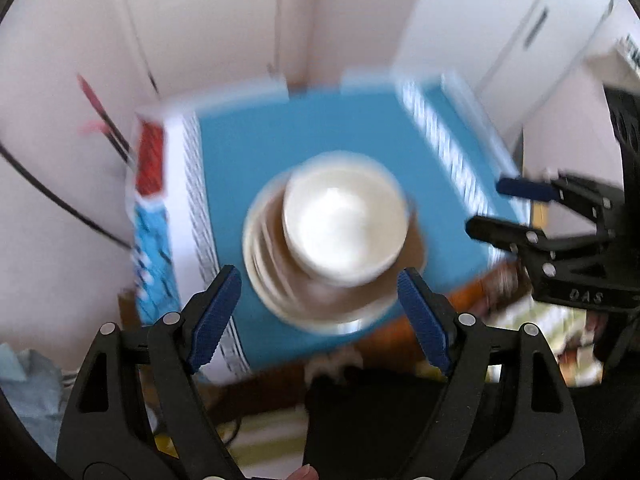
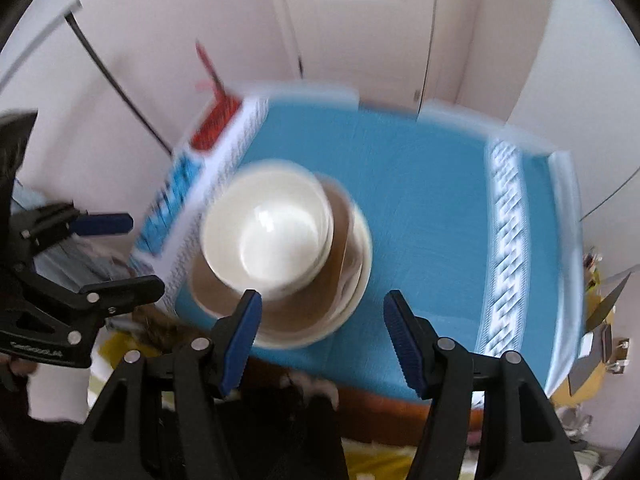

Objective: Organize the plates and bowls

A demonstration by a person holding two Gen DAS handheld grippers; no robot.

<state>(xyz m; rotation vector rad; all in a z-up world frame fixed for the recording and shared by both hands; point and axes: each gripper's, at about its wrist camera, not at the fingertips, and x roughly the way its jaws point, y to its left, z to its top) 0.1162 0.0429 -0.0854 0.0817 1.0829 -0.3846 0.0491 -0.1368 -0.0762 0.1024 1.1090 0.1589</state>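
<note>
One white bowl [image 1: 344,220] is sitting upright, its mouth facing up, on top of one stack of plates [image 1: 280,276]. The bowl may have a second bowl nested under it, but the blur is hiding this. The number of plates in the stack cannot be counted exactly; several pale rims are showing one under another, and the top plate is looking brown. The stack is round, so it has no long axis; it is standing vertical, with the bowl shifted a little off the centre of the plates.

The stack is resting on the bench [image 1: 320,128], which is covered by one blue cloth with two white patterned bands, one along each side edge. In the right wrist view the stack [image 2: 344,280] is lying close to the near edge and toward the left band, with the bowl [image 2: 268,236] on it, well apart from the right band of the bench [image 2: 420,200].

Two grippers are hanging above the stack. The left gripper [image 1: 320,312] is holding nothing; its jaws are standing wide apart, with the stack seen between them far below. The right gripper [image 2: 322,340] is also holding nothing, its jaws parted about half way. Each gripper is appearing at the side of the other's view.
</note>
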